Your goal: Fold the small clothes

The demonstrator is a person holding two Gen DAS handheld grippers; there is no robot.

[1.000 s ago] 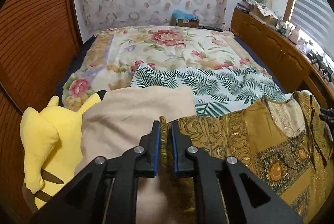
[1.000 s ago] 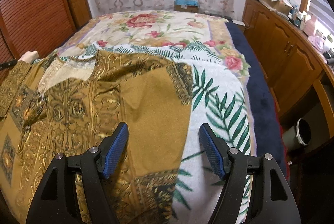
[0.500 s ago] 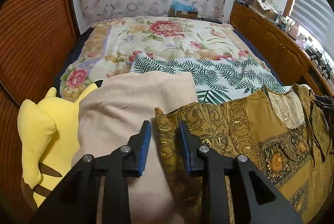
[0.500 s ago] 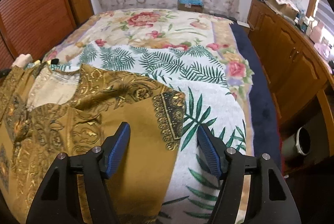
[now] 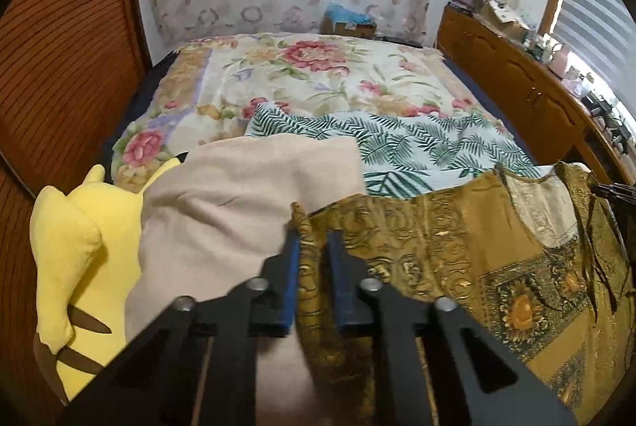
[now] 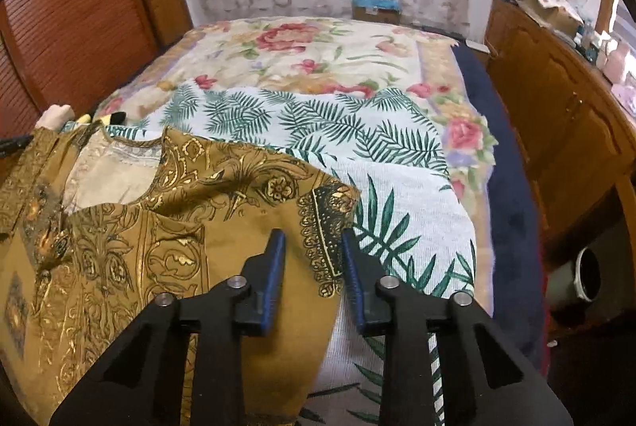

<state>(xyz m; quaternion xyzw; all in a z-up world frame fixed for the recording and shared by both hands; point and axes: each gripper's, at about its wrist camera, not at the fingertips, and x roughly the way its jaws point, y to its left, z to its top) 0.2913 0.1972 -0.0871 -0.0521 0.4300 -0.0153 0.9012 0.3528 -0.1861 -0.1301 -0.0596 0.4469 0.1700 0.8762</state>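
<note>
Left wrist view: left gripper jaws pinch the gold garment; right gripper jaws, closing over its sleeve hem, risk snagging the fern-print cloth beneath.

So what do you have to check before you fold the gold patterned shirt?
1. Left hand-held gripper pinching the gold patterned shirt's edge: ok.
2. Right hand-held gripper gripping the sleeve hem: not ok, jaws closing, fabric between them but a gap shows.
3. Shirt spread flat: not ok, rumpled near the collar.
4. Yellow plush toy clear of the shirt: ok.
5. Free room on the palm-leaf white sheet: ok.
</note>
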